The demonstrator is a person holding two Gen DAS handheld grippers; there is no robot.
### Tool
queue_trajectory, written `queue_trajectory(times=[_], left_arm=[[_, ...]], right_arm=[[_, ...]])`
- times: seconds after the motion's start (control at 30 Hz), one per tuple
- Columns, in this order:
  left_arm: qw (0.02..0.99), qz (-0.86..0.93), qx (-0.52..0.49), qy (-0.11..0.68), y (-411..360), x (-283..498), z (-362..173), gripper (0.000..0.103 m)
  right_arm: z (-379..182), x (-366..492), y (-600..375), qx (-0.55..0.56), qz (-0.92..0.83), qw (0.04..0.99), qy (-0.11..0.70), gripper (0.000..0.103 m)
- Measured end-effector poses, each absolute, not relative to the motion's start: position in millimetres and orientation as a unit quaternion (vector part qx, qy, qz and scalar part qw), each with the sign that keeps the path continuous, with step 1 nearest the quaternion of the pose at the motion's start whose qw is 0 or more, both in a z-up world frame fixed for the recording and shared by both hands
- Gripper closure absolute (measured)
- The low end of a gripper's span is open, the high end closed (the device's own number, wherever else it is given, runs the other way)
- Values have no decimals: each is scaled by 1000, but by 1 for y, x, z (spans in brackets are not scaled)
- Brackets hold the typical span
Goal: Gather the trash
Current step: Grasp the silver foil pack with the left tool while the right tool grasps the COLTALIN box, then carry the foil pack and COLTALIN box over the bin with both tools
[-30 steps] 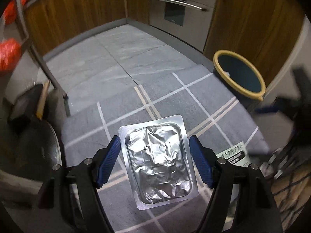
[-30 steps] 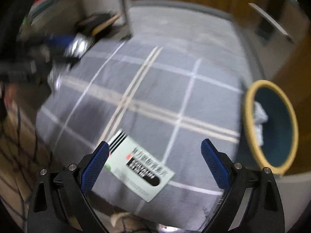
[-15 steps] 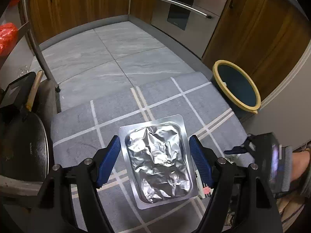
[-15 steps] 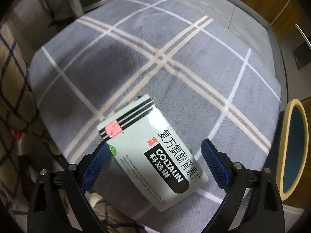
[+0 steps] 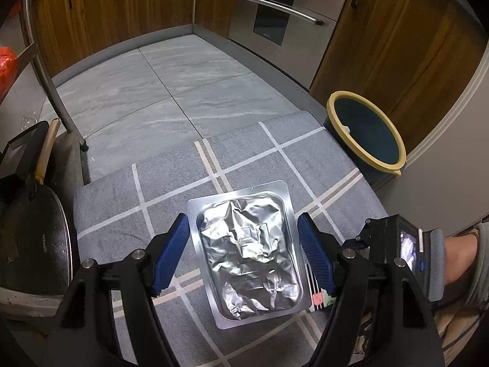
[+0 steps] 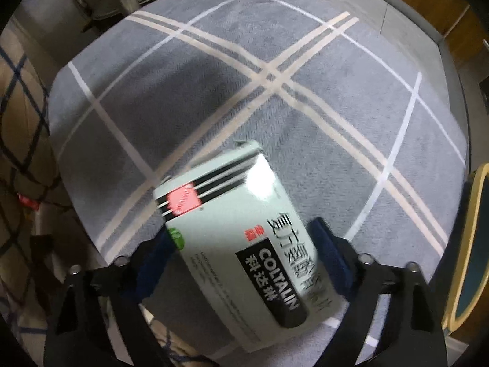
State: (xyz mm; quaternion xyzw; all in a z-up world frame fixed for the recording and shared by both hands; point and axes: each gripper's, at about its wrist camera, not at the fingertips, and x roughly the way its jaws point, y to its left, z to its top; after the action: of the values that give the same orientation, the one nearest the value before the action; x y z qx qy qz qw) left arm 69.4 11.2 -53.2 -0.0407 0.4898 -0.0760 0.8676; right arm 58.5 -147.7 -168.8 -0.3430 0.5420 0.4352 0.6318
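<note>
My left gripper (image 5: 244,252) is shut on a silver foil blister pack (image 5: 248,249) and holds it above a grey checked cushion (image 5: 171,177). My right gripper (image 6: 244,260) has its blue pads against both sides of a pale green medicine box (image 6: 244,241), which is blurred and sits at the cushion's near edge. The right gripper's body also shows in the left wrist view (image 5: 394,244), low on the right. A dark bin with a yellow rim (image 5: 366,136) stands on the floor past the cushion's right corner; its rim shows in the right wrist view (image 6: 472,244).
A black frying pan (image 5: 29,238) with a wooden handle sits to the left of the cushion. A metal rack leg (image 5: 52,82) stands behind it. Wooden cabinets and a steel oven (image 5: 275,9) line the far side of the tiled floor (image 5: 171,85).
My right gripper moved down onto the medicine box and its fingers closed in on the box's sides. The left gripper kept hold of the blister pack and lifted slightly.
</note>
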Motion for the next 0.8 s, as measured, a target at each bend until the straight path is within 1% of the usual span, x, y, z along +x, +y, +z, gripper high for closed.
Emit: queue_trajectory(times=[0.03, 0.1, 0.3, 0.47, 0.67, 0.8], left_arm=[[867, -77, -42, 490, 11, 70, -53, 31], [867, -78, -44, 490, 10, 70, -53, 31], [869, -73, -39, 487, 12, 71, -53, 31], [870, -70, -38, 486, 13, 74, -53, 31], [871, -79, -31, 483, 9, 72, -51, 31], [874, -90, -28, 476, 3, 69, -48, 31]], right_arm=[[-167, 60, -147, -340, 434, 633, 543, 23], [-159, 64, -146, -325, 434, 643, 541, 24], [-123, 82, -148, -293, 407, 694, 516, 24], [-96, 103, -162, -273, 341, 745, 505, 25], [-62, 119, -188, -219, 269, 796, 496, 25], [-37, 128, -209, -186, 223, 831, 474, 25]])
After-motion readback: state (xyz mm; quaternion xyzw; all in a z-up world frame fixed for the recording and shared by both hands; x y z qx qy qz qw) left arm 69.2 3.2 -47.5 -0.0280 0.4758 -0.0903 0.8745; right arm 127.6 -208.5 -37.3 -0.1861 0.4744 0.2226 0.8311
